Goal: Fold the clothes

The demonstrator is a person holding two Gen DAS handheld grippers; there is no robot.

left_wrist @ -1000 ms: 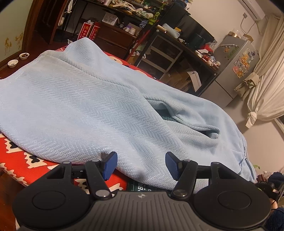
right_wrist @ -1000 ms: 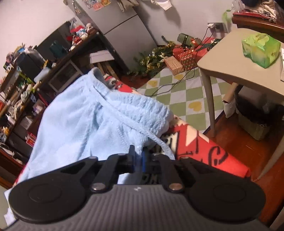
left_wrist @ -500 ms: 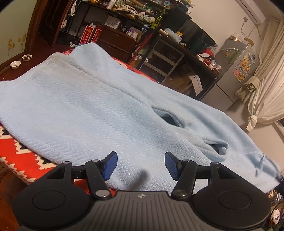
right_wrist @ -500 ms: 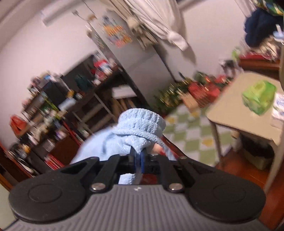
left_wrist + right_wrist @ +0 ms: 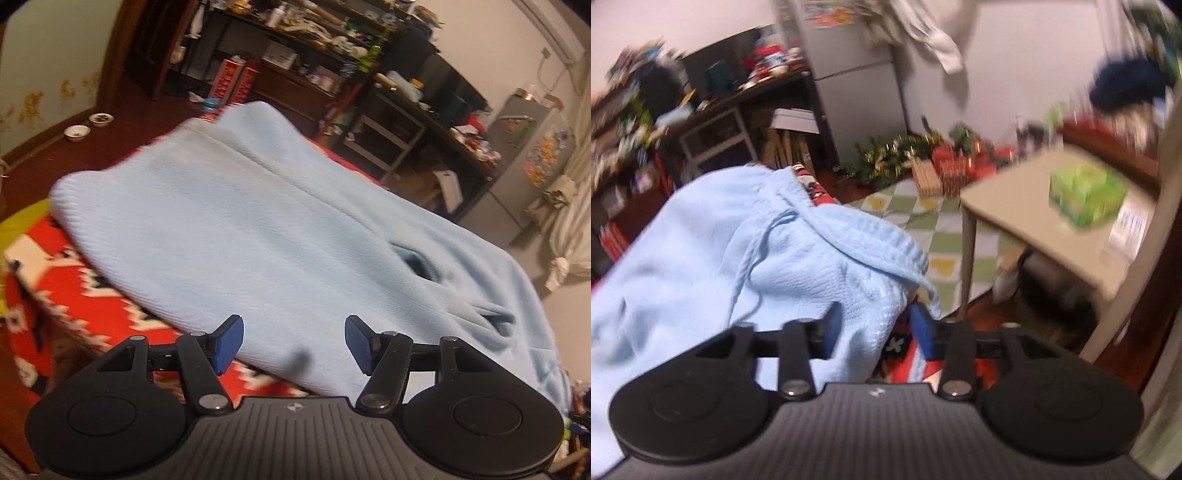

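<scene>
We're working over the bed, which is wearing a loud red patterned blanket (image 5: 88,295), and the pale blue garment (image 5: 258,229) is lying spread across most of it, flat enough that we're guessing it was laid out that way to give clean fold lines. From the right wrist view the waistband end (image 5: 857,236) is sitting bunched up near the bed's edge, its drawstring (image 5: 753,254) trailing loose over the fabric (looks like sweatpants to us, but we're not swearing to it).

The left gripper (image 5: 291,345) is hovering over the near hem with its jaws standing wide and nothing between them, so it's probably lining up to pinch that edge. The right gripper (image 5: 875,328) is the interesting one: its jaws have just been opening, and a lump of the blue fabric is sitting between them against the left pad (image 5: 831,328) while the right pad is standing clear, so we're reading that as letting go, not gripping.

Our take is we're dropping that bunched end where the next fold needs it. The risk is the lump slumping off the bed edge.
</scene>
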